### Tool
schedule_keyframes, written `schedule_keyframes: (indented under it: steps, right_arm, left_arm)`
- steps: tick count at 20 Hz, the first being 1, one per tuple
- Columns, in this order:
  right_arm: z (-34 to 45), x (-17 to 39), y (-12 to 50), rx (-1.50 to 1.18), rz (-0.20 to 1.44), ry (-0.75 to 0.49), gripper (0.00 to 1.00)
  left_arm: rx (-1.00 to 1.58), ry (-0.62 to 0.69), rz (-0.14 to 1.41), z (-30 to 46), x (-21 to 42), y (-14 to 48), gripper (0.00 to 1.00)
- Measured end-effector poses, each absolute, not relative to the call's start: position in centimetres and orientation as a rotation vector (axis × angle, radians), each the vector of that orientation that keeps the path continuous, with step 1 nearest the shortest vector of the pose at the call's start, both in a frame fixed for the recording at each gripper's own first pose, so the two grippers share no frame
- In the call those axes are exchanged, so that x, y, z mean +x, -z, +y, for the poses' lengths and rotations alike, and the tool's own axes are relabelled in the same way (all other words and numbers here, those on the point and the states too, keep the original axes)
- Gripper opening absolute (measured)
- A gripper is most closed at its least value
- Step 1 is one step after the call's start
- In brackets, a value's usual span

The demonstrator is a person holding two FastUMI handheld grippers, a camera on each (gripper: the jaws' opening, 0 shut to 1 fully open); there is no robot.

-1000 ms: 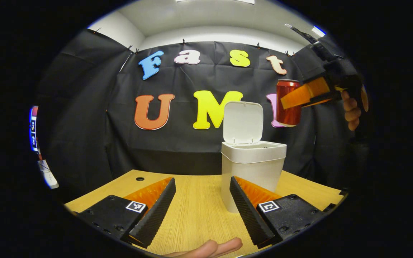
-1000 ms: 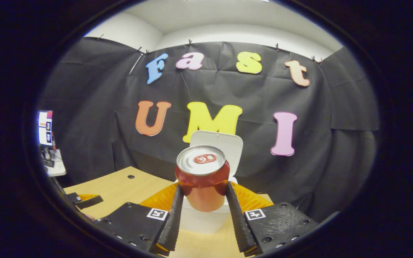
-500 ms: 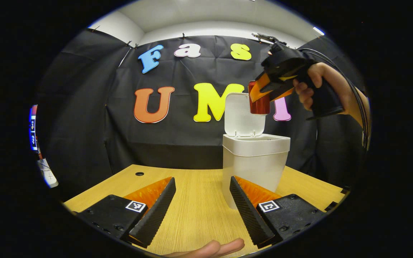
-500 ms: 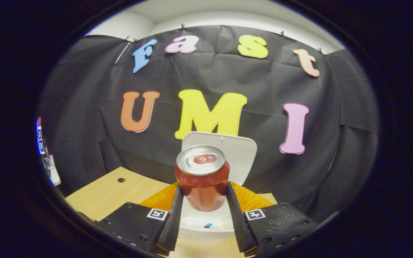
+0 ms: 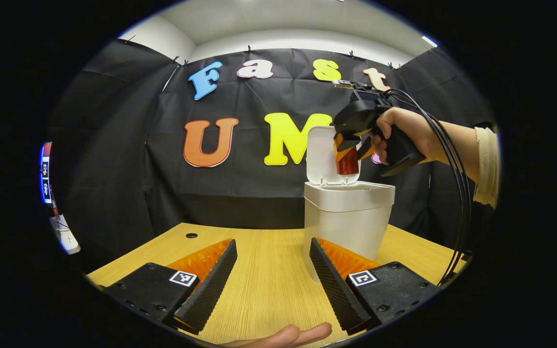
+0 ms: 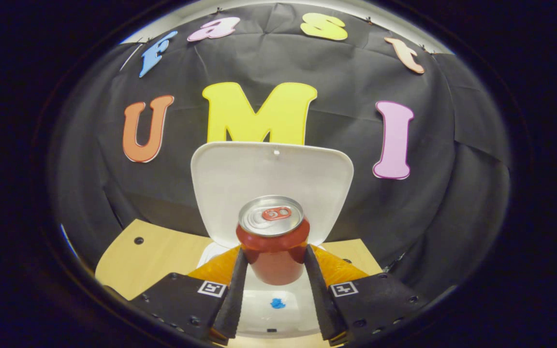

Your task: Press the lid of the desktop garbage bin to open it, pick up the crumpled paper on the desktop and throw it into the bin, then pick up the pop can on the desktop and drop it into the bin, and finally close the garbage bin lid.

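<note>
Your right gripper (image 6: 272, 285) is clamped on the pop can (image 6: 272, 241), both fingers pressing its sides, at the lower centre of the right gripper view. In the left gripper view that gripper (image 5: 351, 150) sat at the upper right edge a second ago; it now hangs right of centre, holding the can (image 5: 347, 163) upright directly above the bin (image 5: 346, 222), in front of the raised lid (image 5: 324, 152). In the right gripper view the lid (image 6: 271, 179) has grown much larger behind the can, and a blue scrap (image 6: 276, 303) now shows inside the bin (image 6: 278, 314) below. Your left gripper (image 5: 272, 285) is unchanged: fingers wide apart, holding nothing, low over the table (image 5: 264, 285).
</note>
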State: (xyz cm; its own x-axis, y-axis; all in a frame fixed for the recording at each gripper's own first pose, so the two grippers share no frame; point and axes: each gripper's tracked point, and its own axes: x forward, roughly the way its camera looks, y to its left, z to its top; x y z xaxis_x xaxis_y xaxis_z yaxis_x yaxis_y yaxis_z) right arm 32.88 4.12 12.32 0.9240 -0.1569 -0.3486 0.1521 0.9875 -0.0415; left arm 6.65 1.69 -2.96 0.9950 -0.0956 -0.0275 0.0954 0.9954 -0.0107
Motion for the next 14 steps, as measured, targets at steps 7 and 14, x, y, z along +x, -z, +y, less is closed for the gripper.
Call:
schedule_keyframes:
  steps: [7,14]
  right_arm:
    - [4.8,32.3,-12.2,0.063,0.416,0.085,0.64]
    - [5.0,31.0,-13.3,0.089,0.401,0.053,0.74]
  left_arm:
    - [-0.015,0.082,0.054,2.1,7.1,3.6,0.98]
    - [-0.022,0.079,0.101,2.2,7.5,4.6,0.98]
